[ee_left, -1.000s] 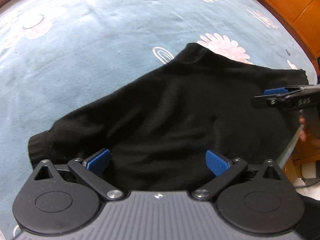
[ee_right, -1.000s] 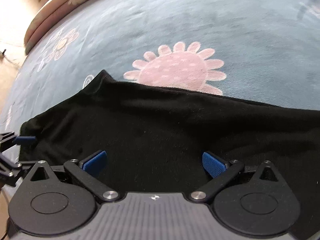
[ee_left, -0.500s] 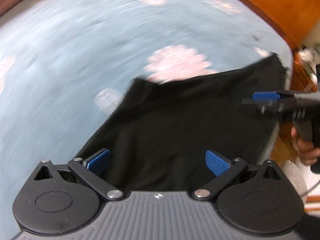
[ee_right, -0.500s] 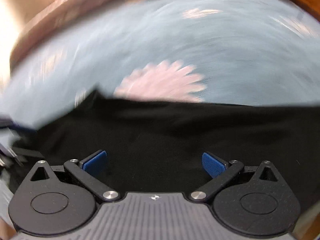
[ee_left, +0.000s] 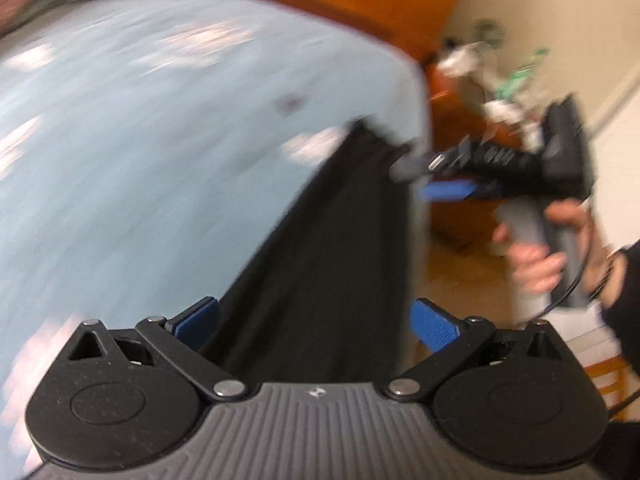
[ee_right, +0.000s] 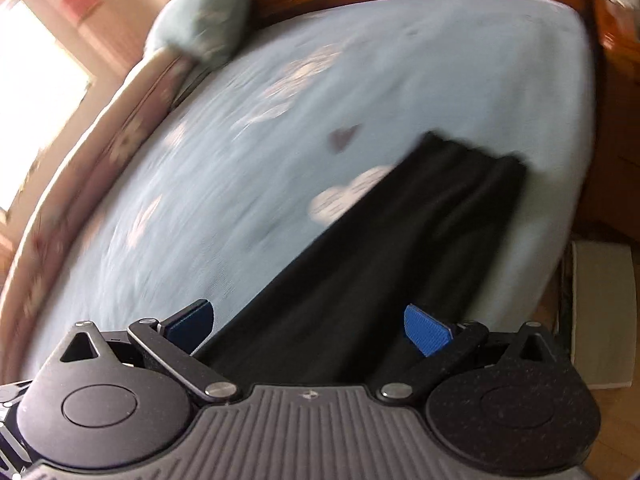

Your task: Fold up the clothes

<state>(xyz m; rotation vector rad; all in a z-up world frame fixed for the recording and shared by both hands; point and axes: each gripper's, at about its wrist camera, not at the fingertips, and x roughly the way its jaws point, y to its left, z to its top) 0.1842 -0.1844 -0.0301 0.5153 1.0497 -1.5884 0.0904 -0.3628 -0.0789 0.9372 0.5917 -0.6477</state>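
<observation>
The black garment (ee_left: 320, 264) lies on the blue flowered bed (ee_left: 120, 160), near the bed's edge on the side of the wooden nightstand. It reads as a long, narrow strip running away from both cameras; its far end (ee_right: 472, 152) sits beside a pale flower print. Both views are motion-blurred, so fine folds and seams cannot be made out.

Left gripper (ee_left: 316, 320): the fingers stand wide apart, one blue pad on each side of the cloth. The cloth passes between them, but no pinch is visible.

Right gripper (ee_right: 308, 324): in its own view, fingers equally wide apart, with the garment's near end between them and nothing clamped. In the left wrist view this gripper (ee_left: 448, 184) shows side-on just beside the garment's far corner, gripped by a hand (ee_left: 544, 248); whether it touches the cloth there cannot be told.

Handling judgement: the fabric appears soft, light and limp. It will sag and bunch wherever it is unsupported, and it will not hold a crease by itself. It is not fragile. Take hold at corners or along a hem, one gripper per corner, pinching all layers together. Keep the edge between the two grips taut so that the layers stay aligned during any lift.
</observation>
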